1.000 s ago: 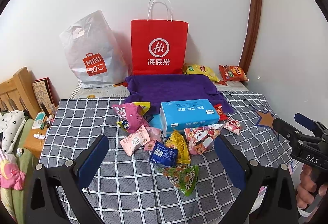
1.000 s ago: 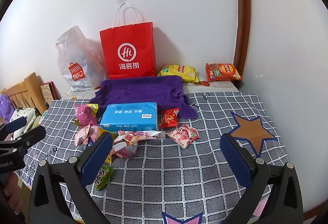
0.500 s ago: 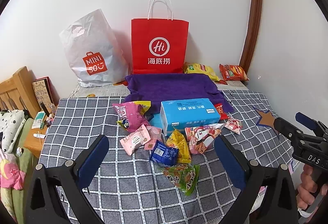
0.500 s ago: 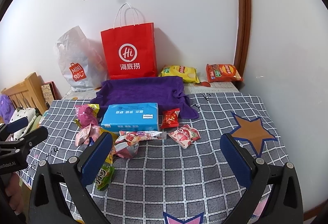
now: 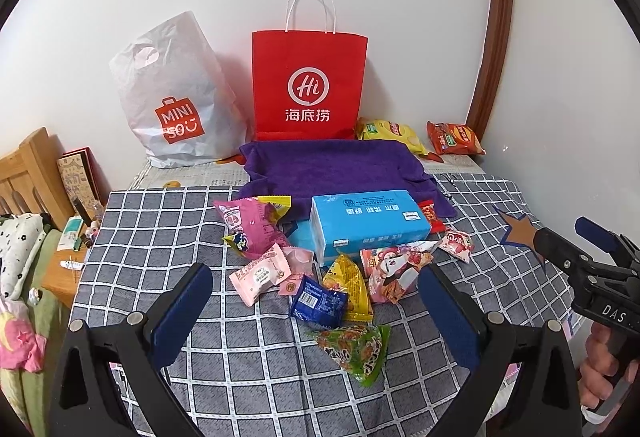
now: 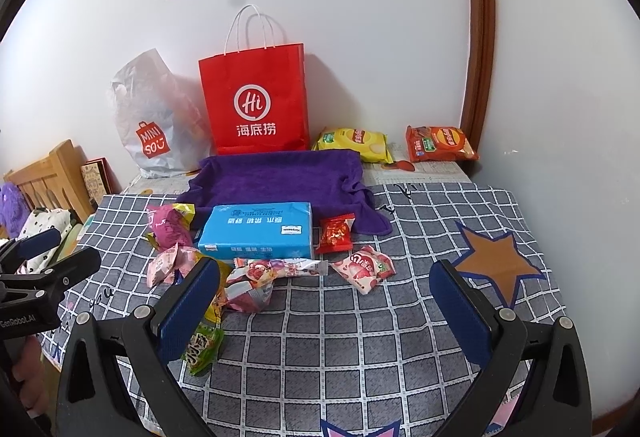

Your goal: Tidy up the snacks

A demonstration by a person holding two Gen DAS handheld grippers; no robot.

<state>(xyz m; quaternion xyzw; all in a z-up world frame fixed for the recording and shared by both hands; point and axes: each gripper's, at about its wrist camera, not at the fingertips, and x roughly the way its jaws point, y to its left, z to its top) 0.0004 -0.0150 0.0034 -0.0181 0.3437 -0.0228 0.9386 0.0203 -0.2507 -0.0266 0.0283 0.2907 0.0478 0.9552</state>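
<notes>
— where are your grippers?

— my left gripper (image 5: 314, 297) is spread wide over the snack pile, gripping nothing; a dark blue packet (image 5: 318, 304) and a green packet (image 5: 354, 351) lie between its pads. my right gripper (image 6: 324, 297) is spread too (holding nothing).

— and the rest?

— packets are scattered on the checked cloth (image 6: 380, 337) around a blue tissue pack (image 6: 258, 233), in front of a purple towel (image 6: 280, 181) and a red paper bag (image 6: 254, 101).

Left tool (image 5: 316, 311) and right tool (image 6: 326, 301) both gape wide, empty.
</notes>
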